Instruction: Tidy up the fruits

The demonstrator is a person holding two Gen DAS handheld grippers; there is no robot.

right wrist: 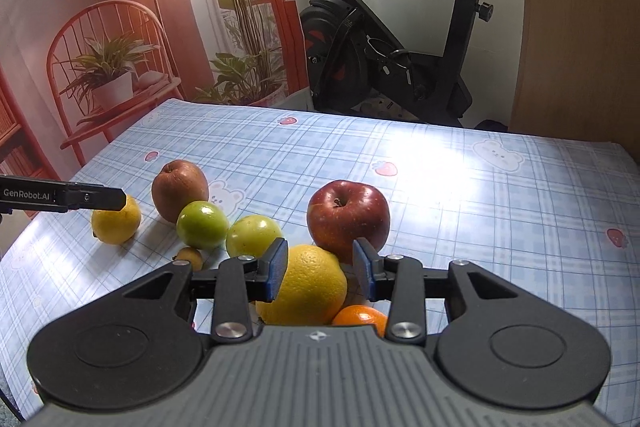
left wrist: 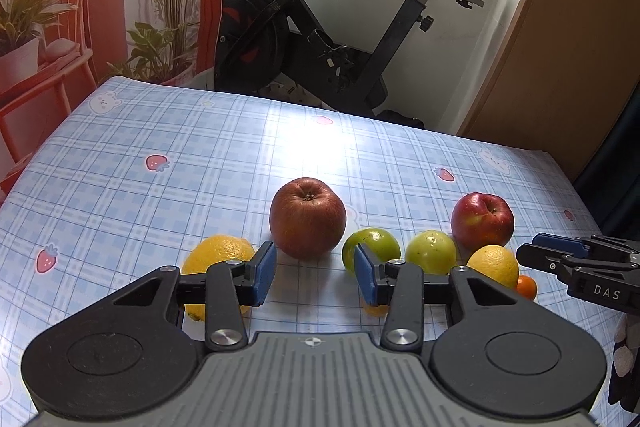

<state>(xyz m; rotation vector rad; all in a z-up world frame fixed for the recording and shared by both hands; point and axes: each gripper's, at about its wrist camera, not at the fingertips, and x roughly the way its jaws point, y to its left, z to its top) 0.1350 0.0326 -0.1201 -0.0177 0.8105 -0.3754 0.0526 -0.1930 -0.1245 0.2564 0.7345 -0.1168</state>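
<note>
On the blue checked tablecloth (left wrist: 160, 131) the fruits lie in a loose row. A lemon (left wrist: 218, 253) sits behind my left finger. A brown-red apple (left wrist: 307, 217) stands just beyond my left gripper (left wrist: 315, 275), which is open with nothing between its blue pads. Two green fruits (left wrist: 376, 243) (left wrist: 431, 251) come after it, then a red apple (right wrist: 348, 215). My right gripper (right wrist: 321, 269) is open over an orange (right wrist: 308, 287). Its left pad is at the peel and its right pad stands apart. A tangerine (right wrist: 362, 319) lies beside the orange, and a small yellow fruit (right wrist: 190, 257) lies near the green ones.
An exercise bike (left wrist: 320, 39) stands behind the table's far edge. A printed backdrop with a chair and plants (right wrist: 120, 67) hangs at the left, and a wooden panel (right wrist: 580, 27) stands at the right. The cloth's far half and its right side (right wrist: 520, 211) carry no fruit.
</note>
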